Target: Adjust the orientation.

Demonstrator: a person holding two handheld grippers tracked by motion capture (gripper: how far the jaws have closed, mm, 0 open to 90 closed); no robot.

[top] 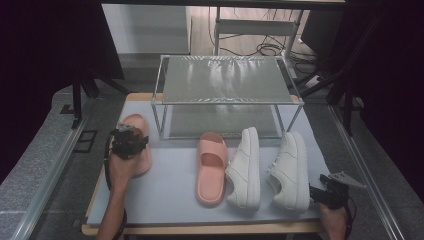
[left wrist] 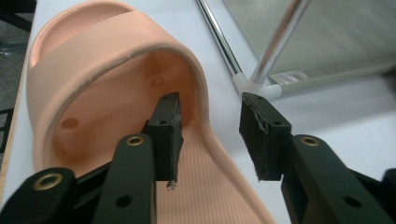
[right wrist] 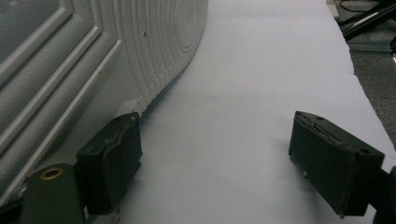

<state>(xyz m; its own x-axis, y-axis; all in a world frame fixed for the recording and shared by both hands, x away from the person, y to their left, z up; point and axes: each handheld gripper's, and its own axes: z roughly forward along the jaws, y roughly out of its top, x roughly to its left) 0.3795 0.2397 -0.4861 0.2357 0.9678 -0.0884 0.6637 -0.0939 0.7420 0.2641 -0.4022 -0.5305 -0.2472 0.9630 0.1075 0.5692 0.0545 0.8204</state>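
Straddling the side wall of the pink slipper [left wrist: 116,107] at the table's [top: 170,195] left edge, your left gripper [left wrist: 210,135] has one jaw inside, one outside, pads not yet pressing. Your right gripper [right wrist: 215,163] rests released beside the white sneaker [right wrist: 93,56].

Left gripper [left wrist: 210,135]: black jaws with brass-ringed holes, black screws and ribbed pads frayed at the edges. Right gripper [right wrist: 215,163]: same black jaws, brass ring; grey three-cornered plate on top. Forearms bare, no sleeves; black cable along the left forearm.
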